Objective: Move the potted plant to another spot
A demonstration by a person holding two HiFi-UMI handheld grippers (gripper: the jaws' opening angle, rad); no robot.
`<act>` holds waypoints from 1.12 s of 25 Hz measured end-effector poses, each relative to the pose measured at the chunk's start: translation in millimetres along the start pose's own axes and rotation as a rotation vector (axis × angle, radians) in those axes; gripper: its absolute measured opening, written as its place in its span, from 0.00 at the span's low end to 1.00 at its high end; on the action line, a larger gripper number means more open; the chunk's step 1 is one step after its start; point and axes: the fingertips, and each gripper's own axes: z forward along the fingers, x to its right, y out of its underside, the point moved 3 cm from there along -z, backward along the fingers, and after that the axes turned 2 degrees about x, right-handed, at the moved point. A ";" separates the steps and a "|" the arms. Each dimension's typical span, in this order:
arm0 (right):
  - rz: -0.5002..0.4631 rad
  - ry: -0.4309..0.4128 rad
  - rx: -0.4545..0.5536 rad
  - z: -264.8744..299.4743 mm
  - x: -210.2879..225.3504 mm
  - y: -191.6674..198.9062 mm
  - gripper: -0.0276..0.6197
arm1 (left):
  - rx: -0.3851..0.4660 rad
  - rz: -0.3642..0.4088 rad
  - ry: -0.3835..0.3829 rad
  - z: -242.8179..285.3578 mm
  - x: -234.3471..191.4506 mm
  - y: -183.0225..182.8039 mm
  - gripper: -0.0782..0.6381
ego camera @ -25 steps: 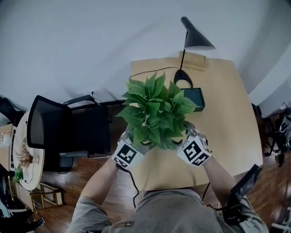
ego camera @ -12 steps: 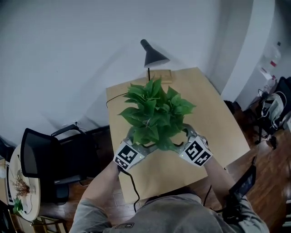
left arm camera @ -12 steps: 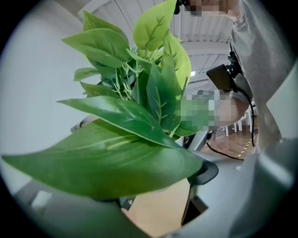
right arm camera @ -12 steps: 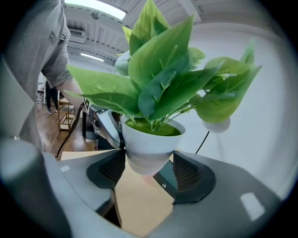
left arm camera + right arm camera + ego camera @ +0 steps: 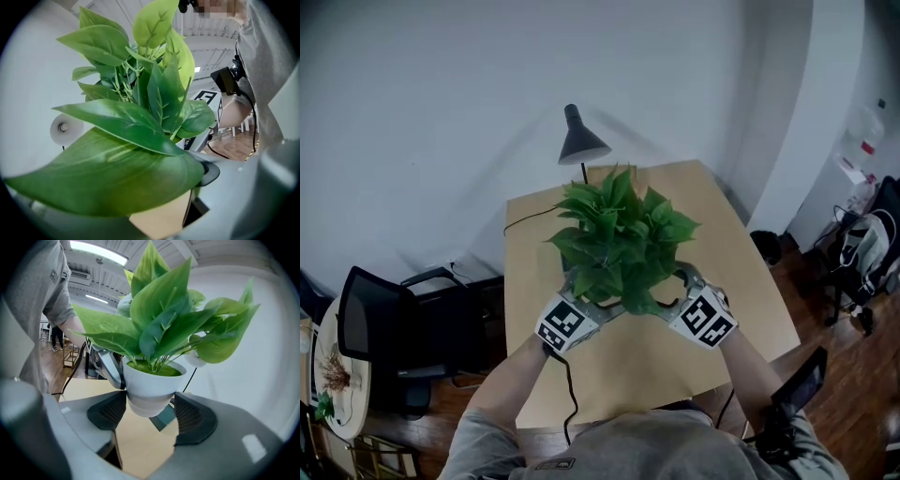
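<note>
The potted plant [image 5: 623, 234], broad green leaves in a white pot [image 5: 150, 385], hangs in the air over the wooden table [image 5: 741, 281]. My right gripper [image 5: 150, 416] is shut on the pot, its two dark ribbed pads [image 5: 190, 416] pressing on the lower wall. My left gripper [image 5: 581, 292] holds the pot from the other side. In the right gripper view one of its fingers [image 5: 110, 367] lies against the pot. In the left gripper view leaves [image 5: 117, 173] cover most of the jaws, and only one dark pad [image 5: 211, 172] shows.
A black desk lamp [image 5: 579, 142] stands at the table's back left, its cable running to the left edge. A teal box [image 5: 164, 420] lies under the pot. A black office chair [image 5: 384, 328] stands left of the table, bags [image 5: 862, 244] on the floor to the right.
Both grippers have carried the plant to the right across the table, from its left front to over its middle. The lamp now stands behind and left of the plant. The grip is unchanged.
</note>
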 end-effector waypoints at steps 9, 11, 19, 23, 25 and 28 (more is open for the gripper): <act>-0.039 -0.106 0.031 -60.4 90.5 56.6 0.55 | -0.028 -0.025 -0.103 116.6 17.2 -26.2 0.68; -0.040 -0.118 0.029 -71.1 108.4 69.1 0.55 | -0.036 -0.032 -0.108 139.9 19.6 -31.3 0.68; -0.031 -0.094 0.011 -76.1 113.4 69.9 0.55 | -0.030 -0.031 -0.073 147.2 18.7 -34.6 0.68; -0.004 -0.069 -0.007 -80.2 107.1 73.4 0.55 | -0.023 -0.020 -0.038 147.3 24.5 -32.9 0.68; 0.002 -0.060 -0.016 -91.8 117.5 87.4 0.55 | -0.028 -0.018 -0.023 167.2 30.6 -32.7 0.68; 0.009 -0.049 -0.039 -95.8 117.0 99.6 0.55 | -0.040 -0.034 -0.001 176.3 37.4 -25.2 0.67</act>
